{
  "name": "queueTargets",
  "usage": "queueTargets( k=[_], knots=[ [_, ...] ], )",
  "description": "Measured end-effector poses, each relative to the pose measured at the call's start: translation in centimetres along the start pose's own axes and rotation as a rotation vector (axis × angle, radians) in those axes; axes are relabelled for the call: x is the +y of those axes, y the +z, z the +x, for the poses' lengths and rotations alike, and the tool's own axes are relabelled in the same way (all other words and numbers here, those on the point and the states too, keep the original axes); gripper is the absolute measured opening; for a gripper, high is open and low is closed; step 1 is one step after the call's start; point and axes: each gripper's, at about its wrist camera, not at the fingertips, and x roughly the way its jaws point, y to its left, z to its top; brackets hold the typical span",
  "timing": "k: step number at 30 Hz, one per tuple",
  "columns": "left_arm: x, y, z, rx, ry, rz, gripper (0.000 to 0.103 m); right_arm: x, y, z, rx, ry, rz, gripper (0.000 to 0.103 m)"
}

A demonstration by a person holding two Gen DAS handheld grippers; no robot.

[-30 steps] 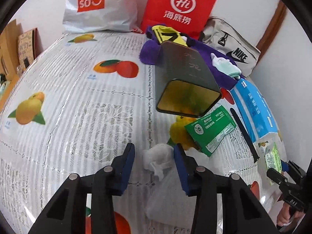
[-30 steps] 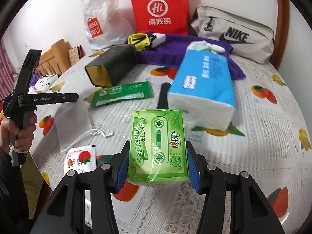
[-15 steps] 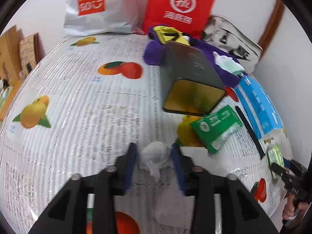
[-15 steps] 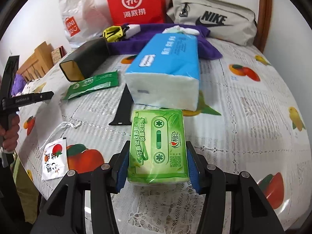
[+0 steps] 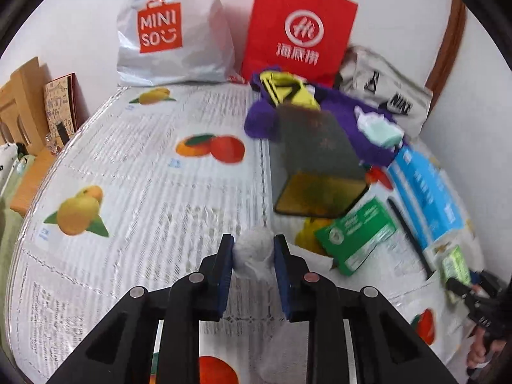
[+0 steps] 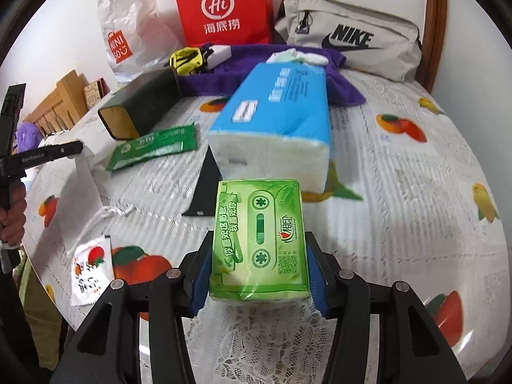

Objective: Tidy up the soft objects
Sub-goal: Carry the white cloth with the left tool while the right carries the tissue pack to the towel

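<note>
The green tissue pack (image 6: 259,240) is a soft plastic-wrapped pocket pack printed with a cassette tape, Chinese lettering and a QR code; its wrapper bulges slightly where the right gripper (image 6: 259,256) clamps it from both sides. It is held above the fruit-print tablecloth (image 6: 400,192), just in front of the big blue tissue pack (image 6: 281,108), which lies lengthwise with its white end facing the camera.

The left gripper (image 5: 252,252) is closed on a white mesh pouch (image 5: 252,249), whose bunched, rounded top swells between the blue pads while the rest hangs limp below. It is well to the left of the blue tissue pack (image 5: 425,188).

Beside the blue tissue pack, on its left, lie a black strap (image 6: 204,188), a flat green packet (image 6: 153,150) and a dark tin (image 6: 137,105) on its side with a gold opening. Behind it spreads a purple cloth (image 6: 224,73), with a Nike bag (image 6: 348,38), a red paper bag (image 6: 224,6) and a Miniso bag (image 6: 128,35) along the wall.
</note>
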Motion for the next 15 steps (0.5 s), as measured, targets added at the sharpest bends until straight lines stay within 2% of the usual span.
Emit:
queueTargets(
  k=[5,10,15],
  knots=[
    [-0.3,1.4,-1.4,-0.019,-0.002,-0.004,0.024,0.3,1.4,-1.8,-0.034,0.023,-0.011,0.051],
    [-0.5,2.4,-2.9,-0.034,-0.062,-0.048,0.024,0.7,2.4,-3.8,-0.06,0.078,-0.033,0.052],
    [-1.6,3.3,-3.6,-0.038,-0.061,-0.041,0.024,0.7,4.2,-5.1,-0.089,0.117,-0.03,0.052]
  ],
)
